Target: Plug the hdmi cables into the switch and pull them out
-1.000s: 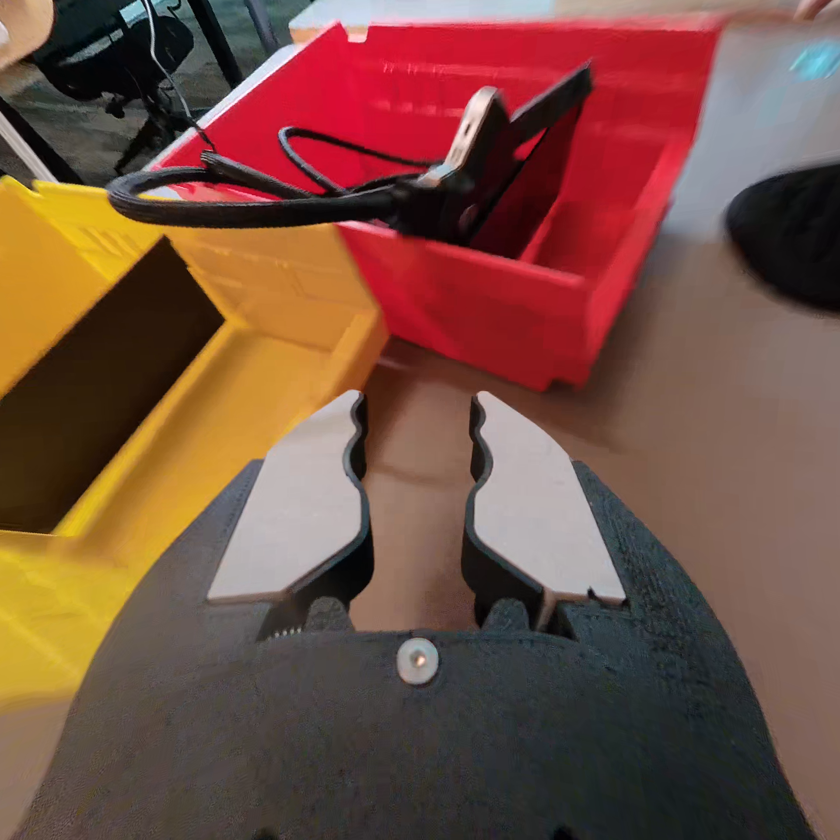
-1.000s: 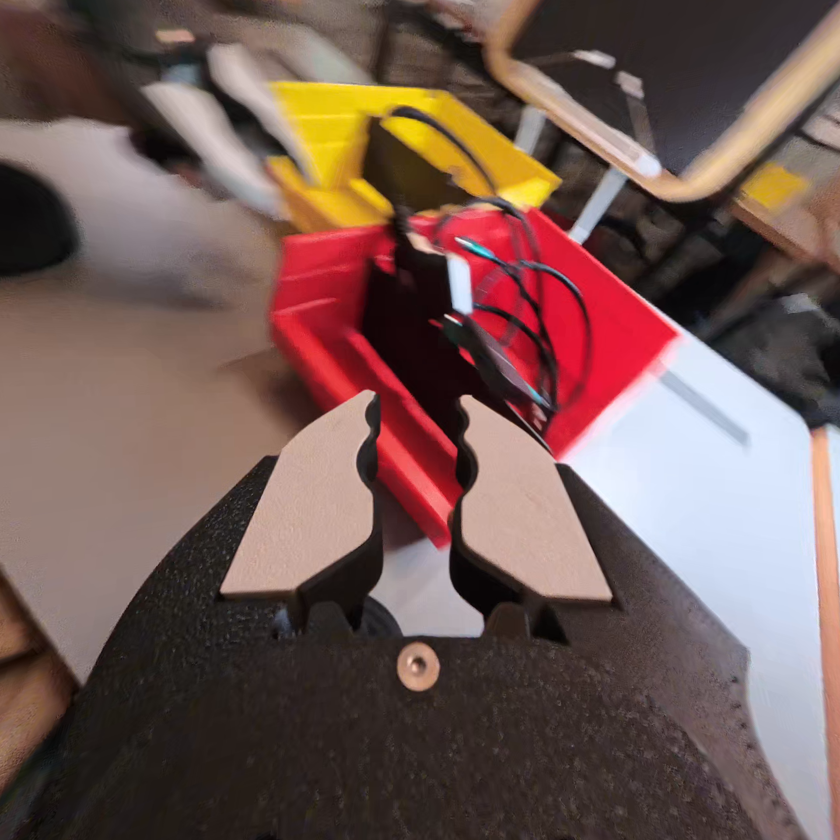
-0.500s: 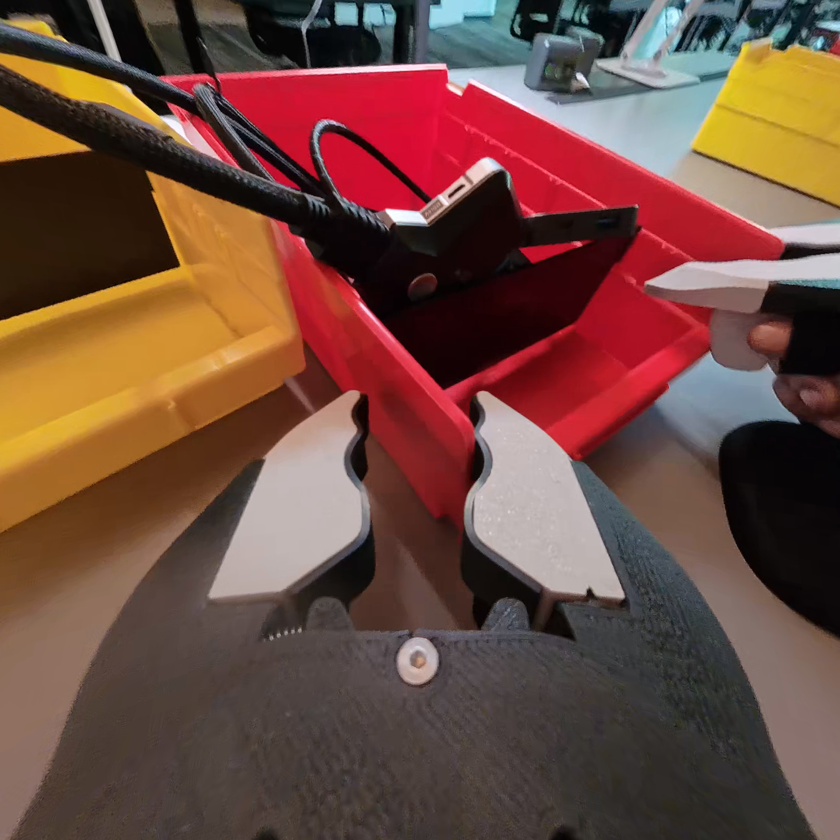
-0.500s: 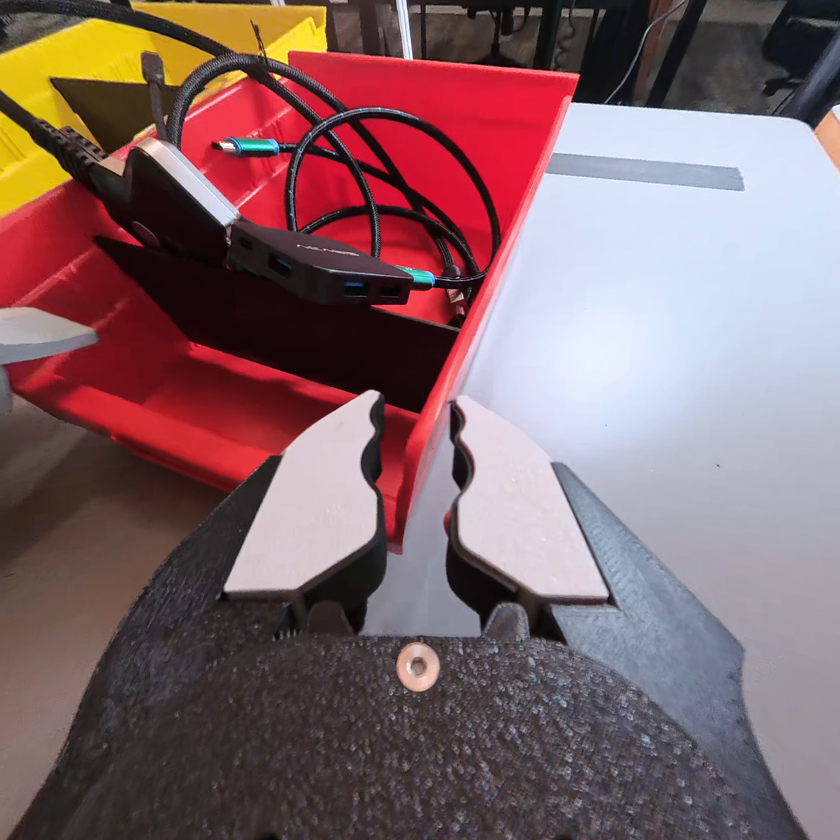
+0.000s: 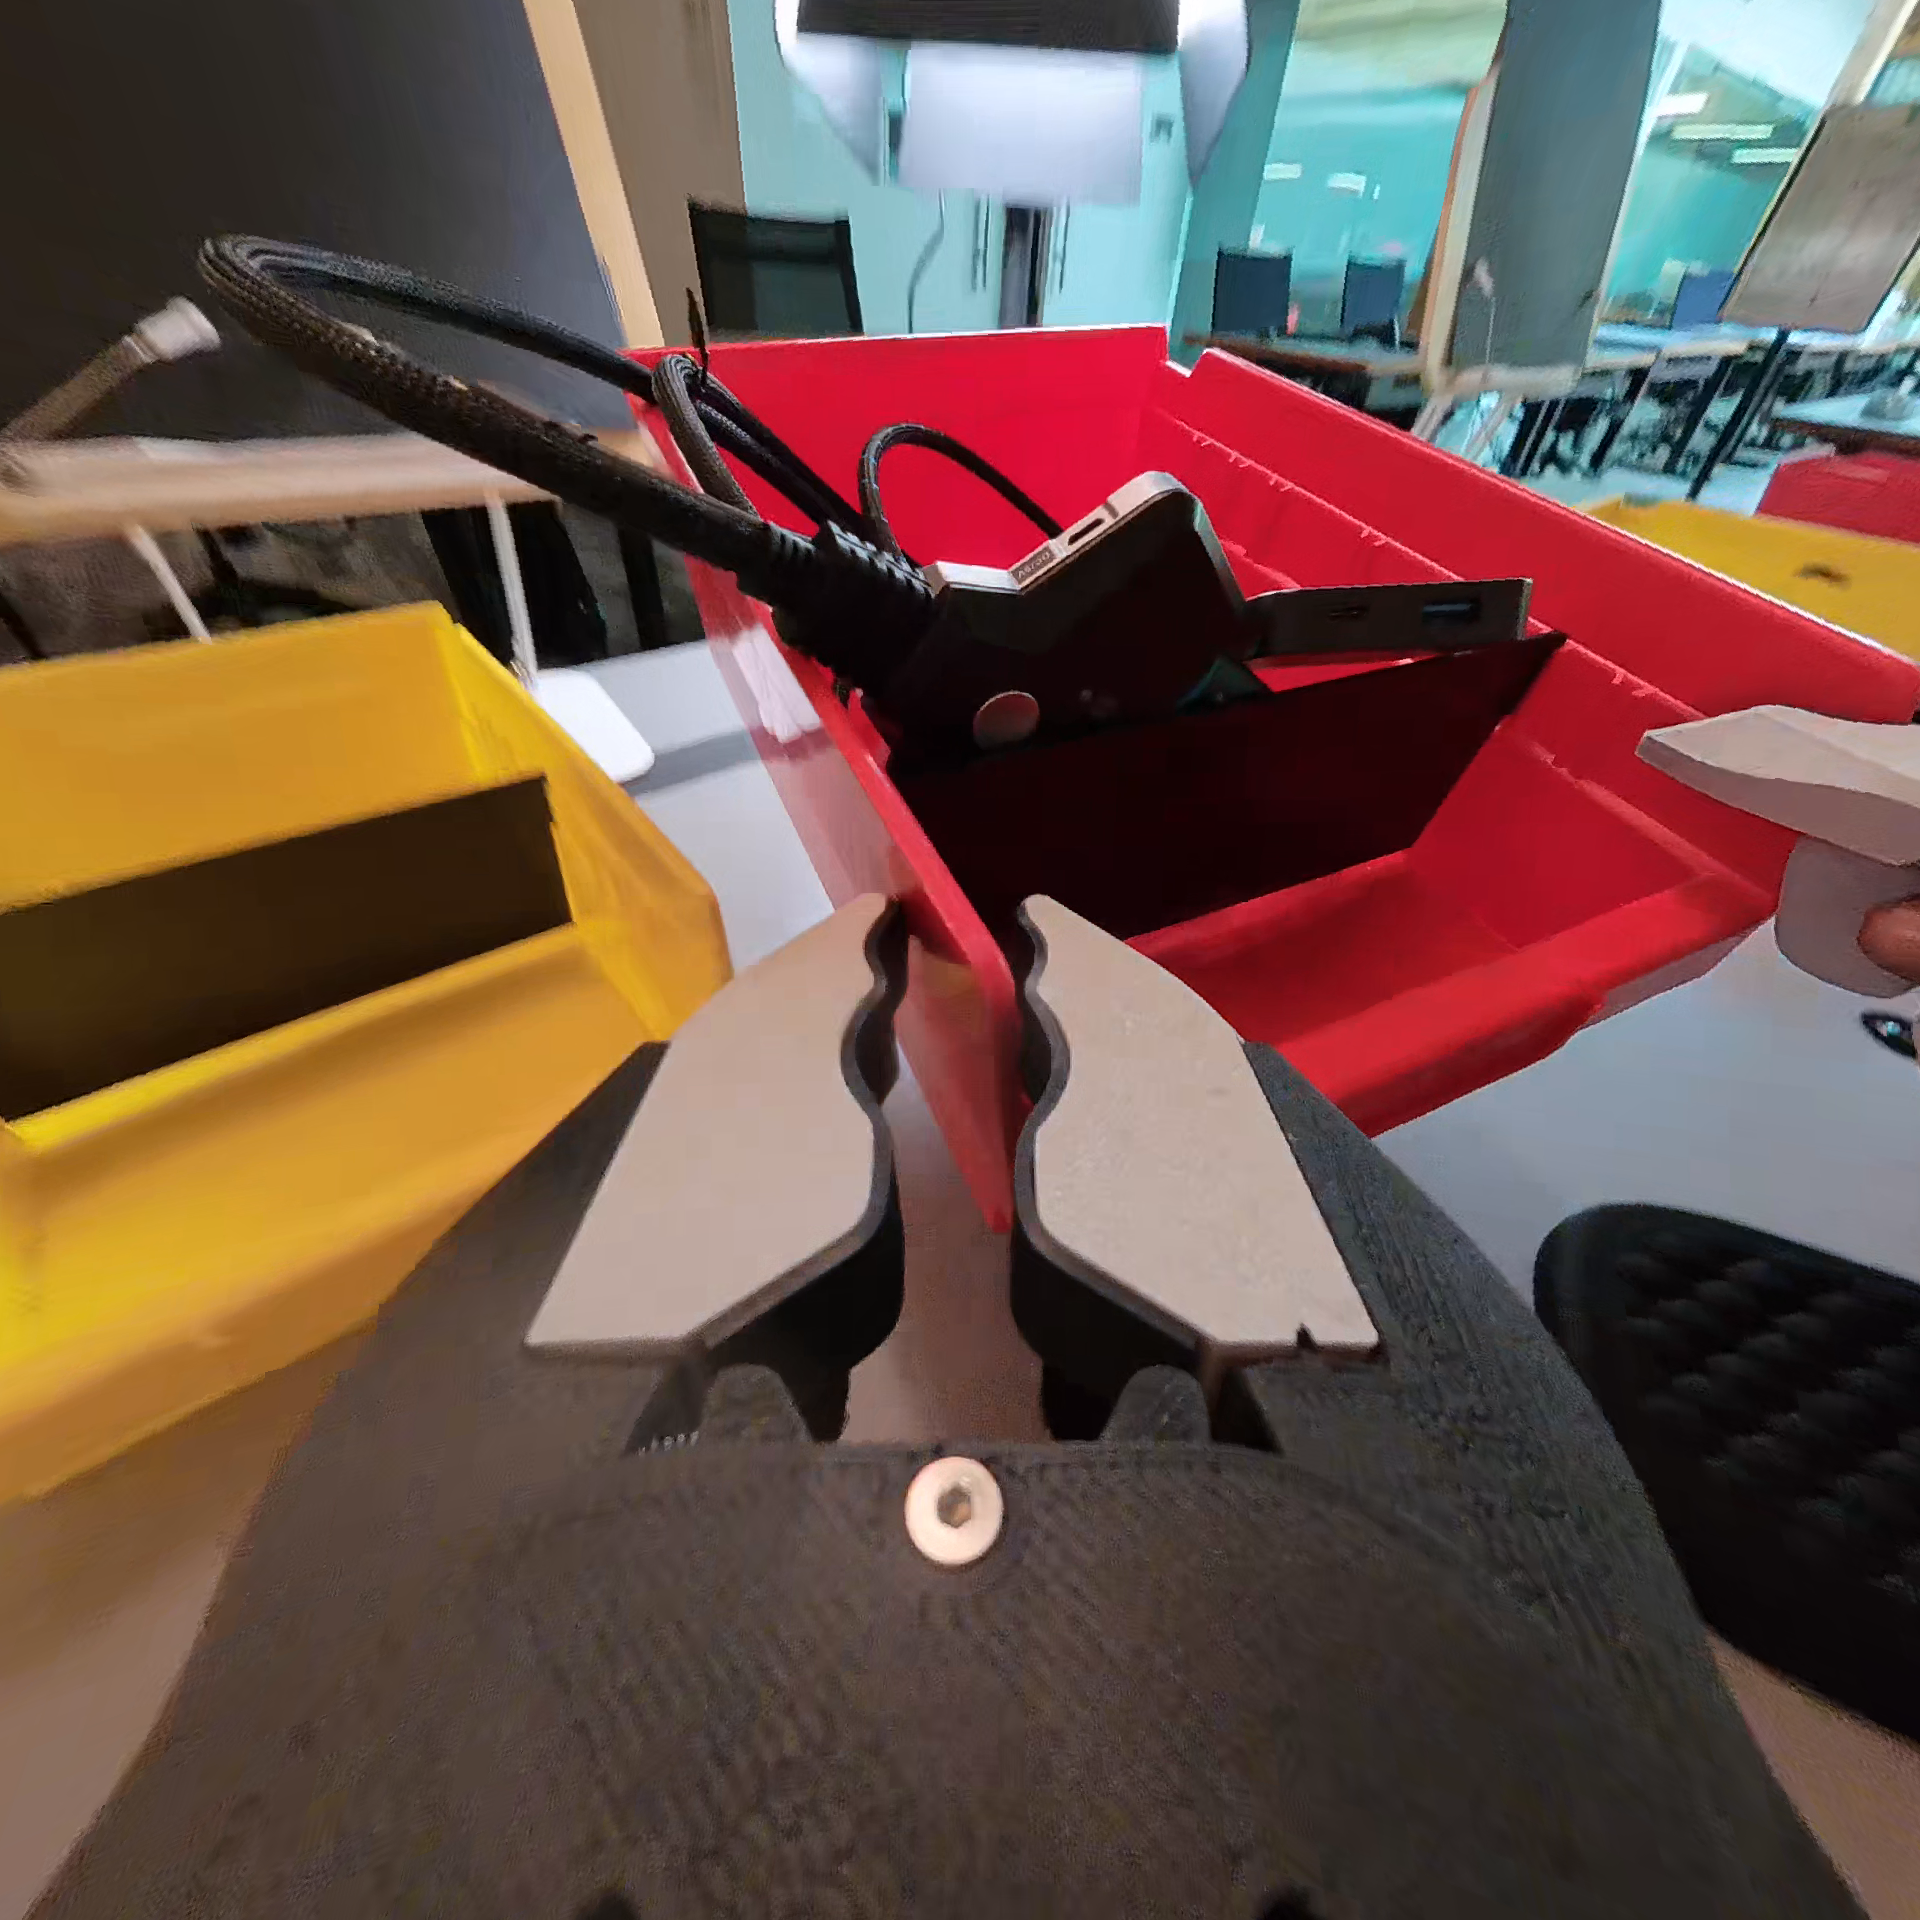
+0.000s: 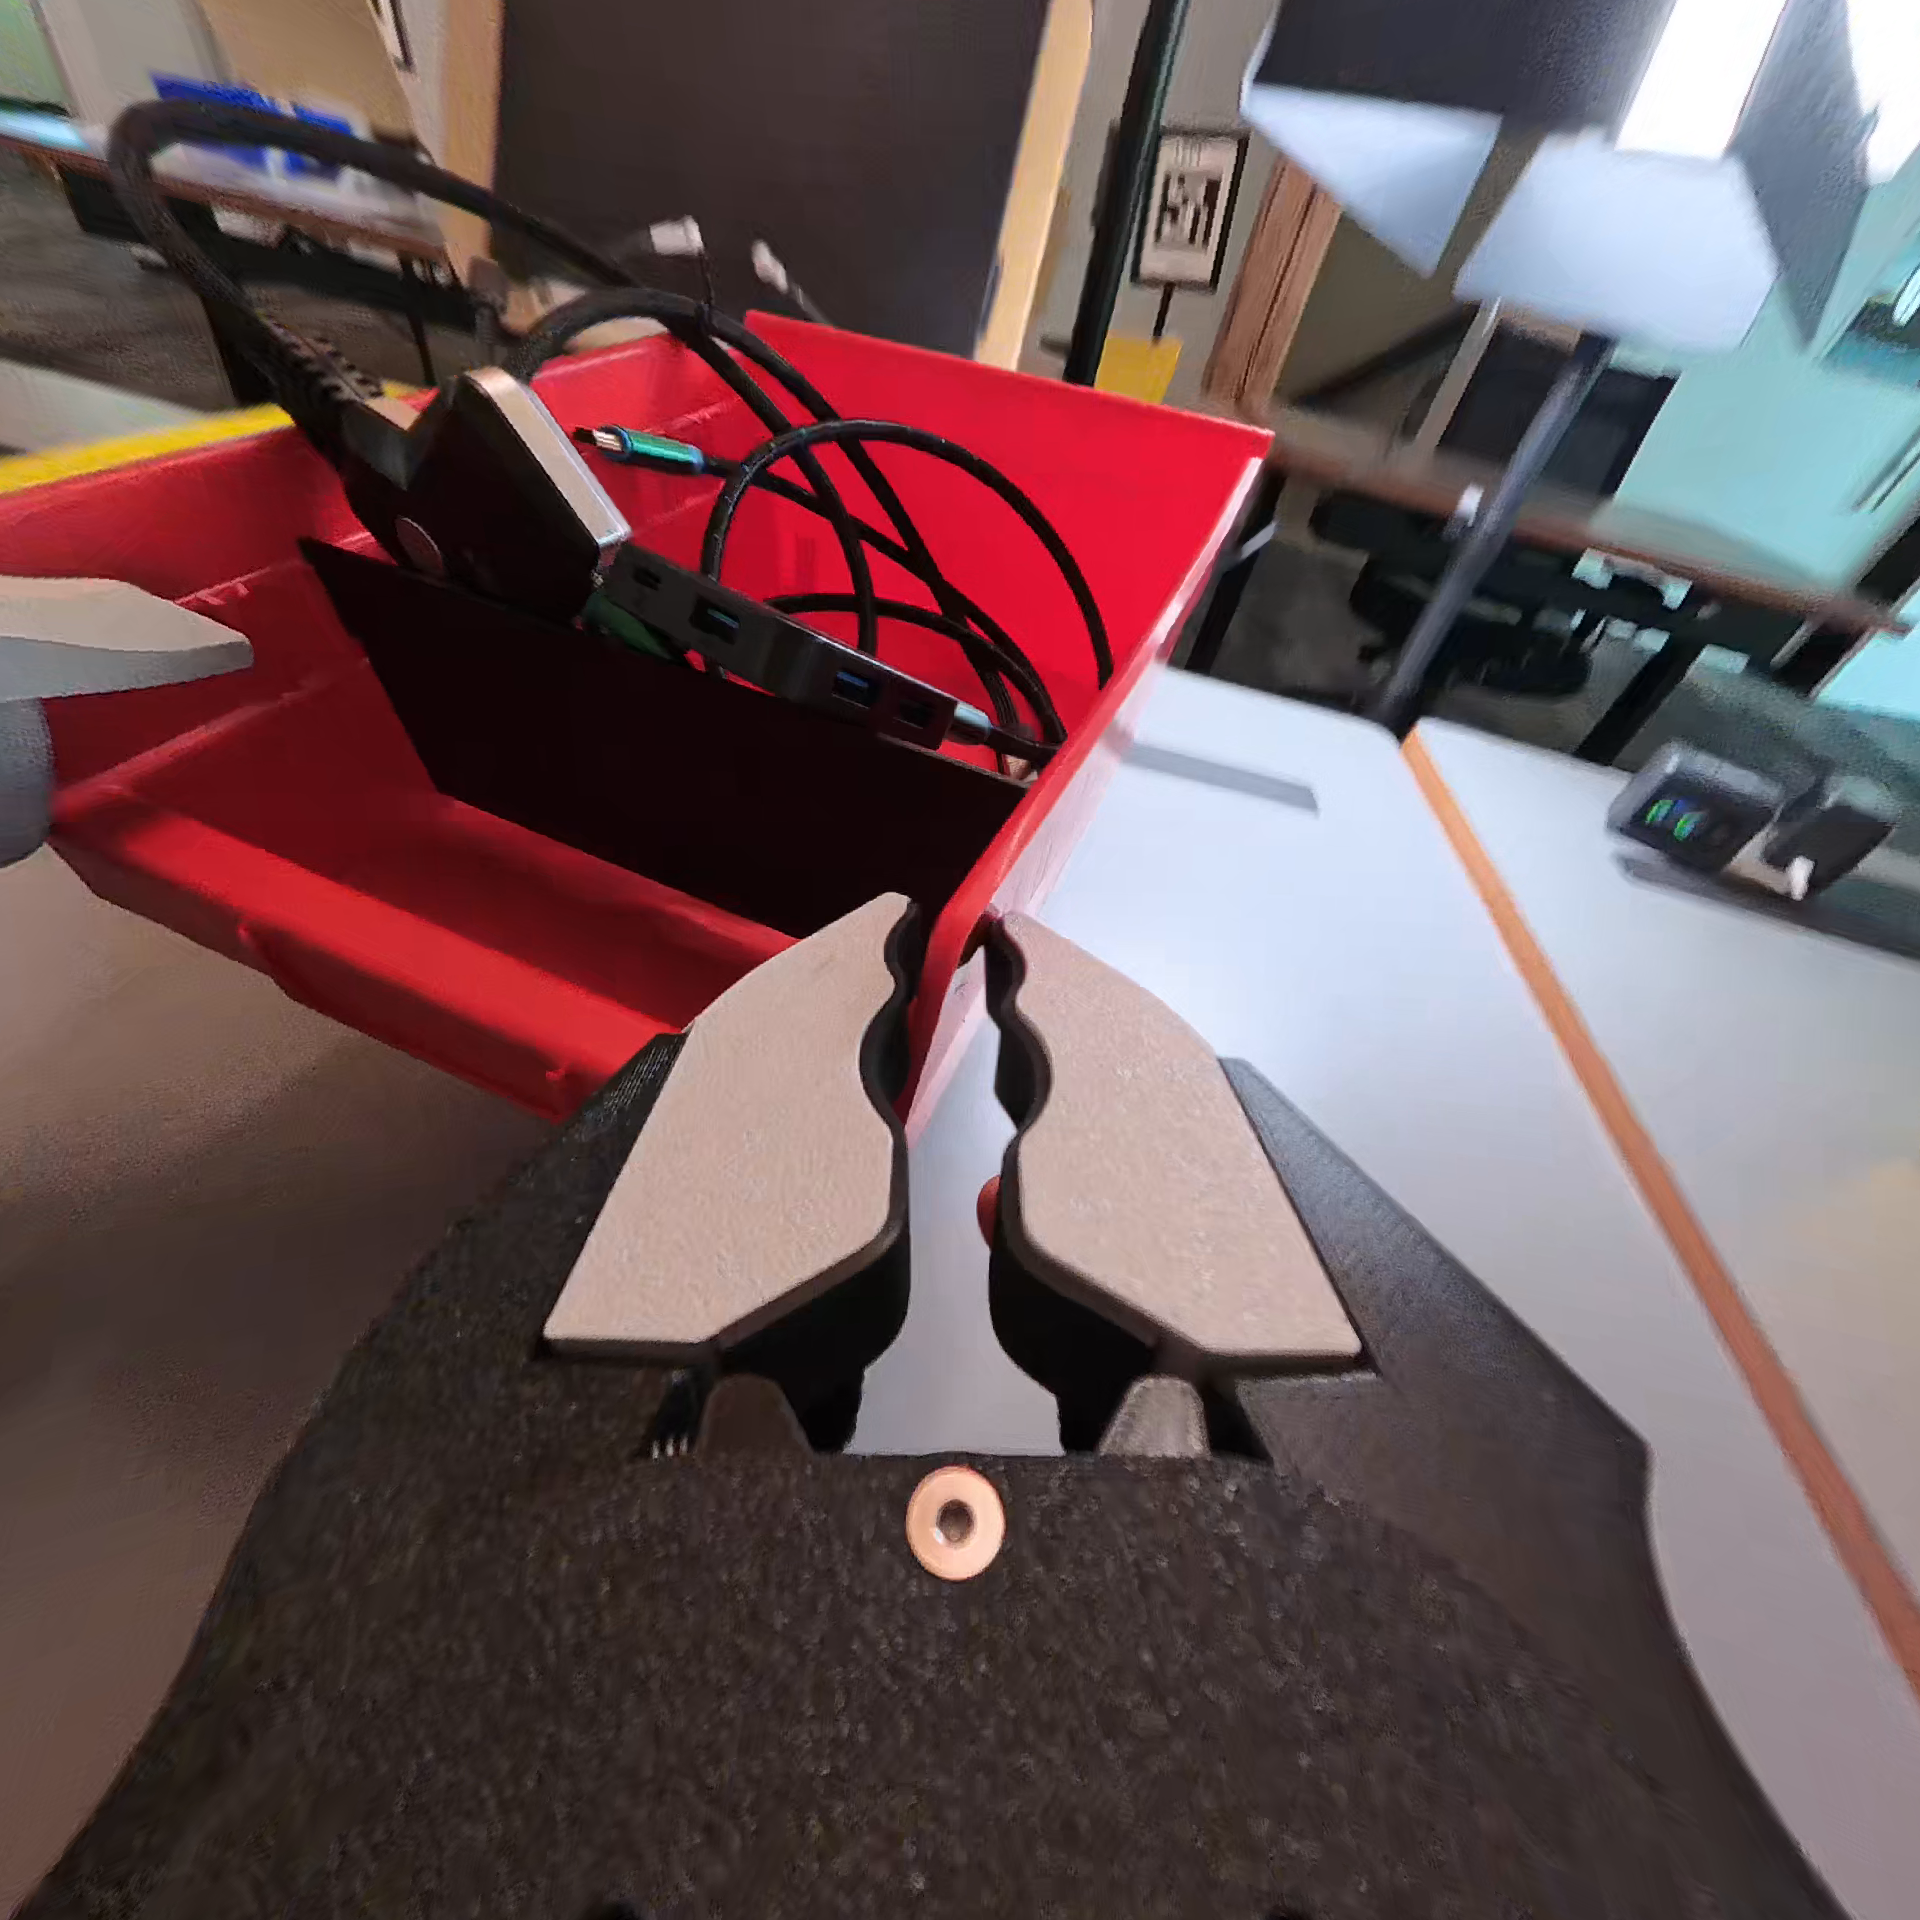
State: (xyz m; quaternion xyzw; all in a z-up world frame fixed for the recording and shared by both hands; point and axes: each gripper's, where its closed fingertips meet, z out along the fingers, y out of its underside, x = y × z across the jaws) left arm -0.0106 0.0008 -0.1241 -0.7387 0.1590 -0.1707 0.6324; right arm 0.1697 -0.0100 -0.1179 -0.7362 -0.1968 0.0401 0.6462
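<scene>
Now, our grip: left gripper [image 5: 956, 925] and right gripper [image 6: 951, 925] each straddle a red bin [image 5: 1507, 914] wall, fingers narrowly apart; whether they pinch it, we cannot tell.
Switch [image 6: 499, 499]: ahead-left of our right gripper, atop the black divider [image 6: 665, 769], tilted.
HDMI cable [image 5: 582, 468]: plugged in, running up-left.

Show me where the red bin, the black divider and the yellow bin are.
red bin [image 5: 1039, 416]: left wrist view, on its far wall.
black divider [image 6: 675, 769]: right wrist view, on its flat front face.
yellow bin [image 5: 260, 727]: left wrist view, on its top wall.
</scene>
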